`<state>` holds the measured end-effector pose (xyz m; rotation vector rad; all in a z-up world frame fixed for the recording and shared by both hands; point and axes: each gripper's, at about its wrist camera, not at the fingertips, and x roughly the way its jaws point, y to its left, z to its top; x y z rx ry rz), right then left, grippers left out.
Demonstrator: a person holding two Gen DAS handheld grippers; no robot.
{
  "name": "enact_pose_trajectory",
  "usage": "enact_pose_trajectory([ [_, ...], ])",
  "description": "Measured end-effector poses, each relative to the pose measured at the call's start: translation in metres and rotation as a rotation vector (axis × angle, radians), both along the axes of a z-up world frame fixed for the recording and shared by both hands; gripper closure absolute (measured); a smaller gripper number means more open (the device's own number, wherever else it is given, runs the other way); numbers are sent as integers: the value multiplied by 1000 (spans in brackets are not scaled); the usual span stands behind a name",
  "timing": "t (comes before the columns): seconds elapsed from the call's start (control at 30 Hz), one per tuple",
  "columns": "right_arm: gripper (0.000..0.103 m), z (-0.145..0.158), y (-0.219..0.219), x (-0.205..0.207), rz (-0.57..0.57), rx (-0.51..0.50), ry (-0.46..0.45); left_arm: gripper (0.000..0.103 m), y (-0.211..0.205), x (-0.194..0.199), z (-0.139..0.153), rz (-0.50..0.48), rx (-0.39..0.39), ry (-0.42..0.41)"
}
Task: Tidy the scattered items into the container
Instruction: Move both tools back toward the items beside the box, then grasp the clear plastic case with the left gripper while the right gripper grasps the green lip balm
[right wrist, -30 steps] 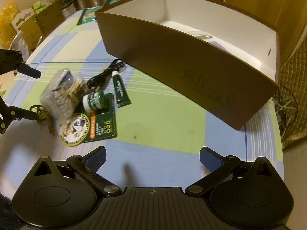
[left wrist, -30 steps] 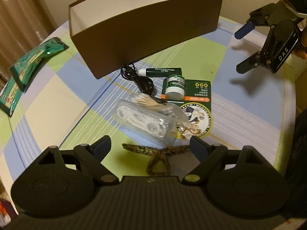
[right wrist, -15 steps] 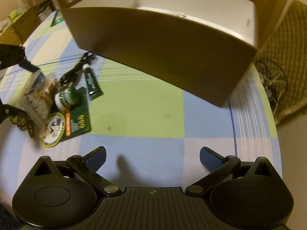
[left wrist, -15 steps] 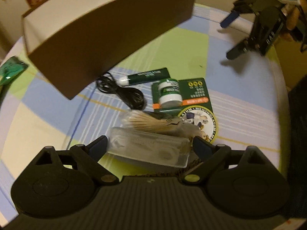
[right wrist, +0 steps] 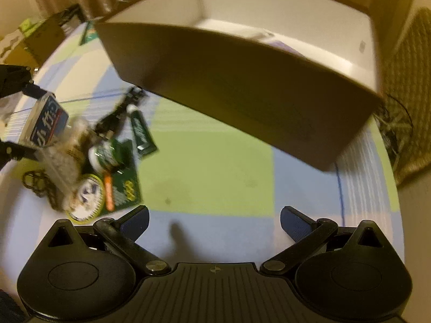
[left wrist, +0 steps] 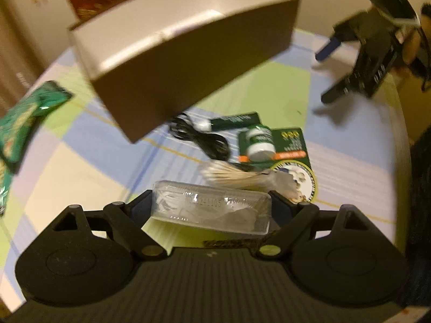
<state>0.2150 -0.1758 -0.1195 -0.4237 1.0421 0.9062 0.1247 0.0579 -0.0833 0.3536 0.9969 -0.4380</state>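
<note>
1. My left tongs (left wrist: pixel 211 207) had closed the gap to the clear plastic case (left wrist: pixel 211 210). A second before, that case lay ahead of the fingers on the table (left wrist: pixel 80 167); now it sat between the pads, spanning nearly the whole opening. The picture was blurred, so I judged a wide grip rather than confirmed one.
2. My right tongs (right wrist: pixel 214 219) stood apart and empty over the near edge of the table, little changed from a second earlier.
3. Just beyond the case, the cotton swabs (left wrist: pixel 231 175), green-capped jar (left wrist: pixel 258 141), green card (left wrist: pixel 291 145), black cable (left wrist: pixel 199 137) and green tube (left wrist: pixel 234 119) remained scattered mid-table.
4. Farthest, toward the back edge, stood the brown box (left wrist: pixel 188 62), open-topped. I judged the case was the next item to go in.
</note>
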Motion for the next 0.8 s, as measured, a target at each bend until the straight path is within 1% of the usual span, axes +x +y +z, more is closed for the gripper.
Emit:
enact_pose_trajectory([
  [0.17,2,6,20,-9,79,66,-24,17,17,-20,20,118,5,-49],
  [0.33,4,6,47,-12,143,128,-60,17,31,-38,28,224,-9,-66],
  [0.4,21,3,60,-10,185,146,-58,17,37,-44,30,260,-14,-65],
  [0.47,28,-2,74,-5,226,144,-48,17,41,-48,30,288,-20,-61],
  [0.53,37,-5,87,-2,273,151,-53,17,45,-52,29,312,-19,-56],
  [0.6,53,-11,99,1,309,138,-54,17,49,-55,28,335,-13,-51],
  [0.8,69,-25,123,9,338,98,-58,17,58,-61,23,389,-6,-37],
])
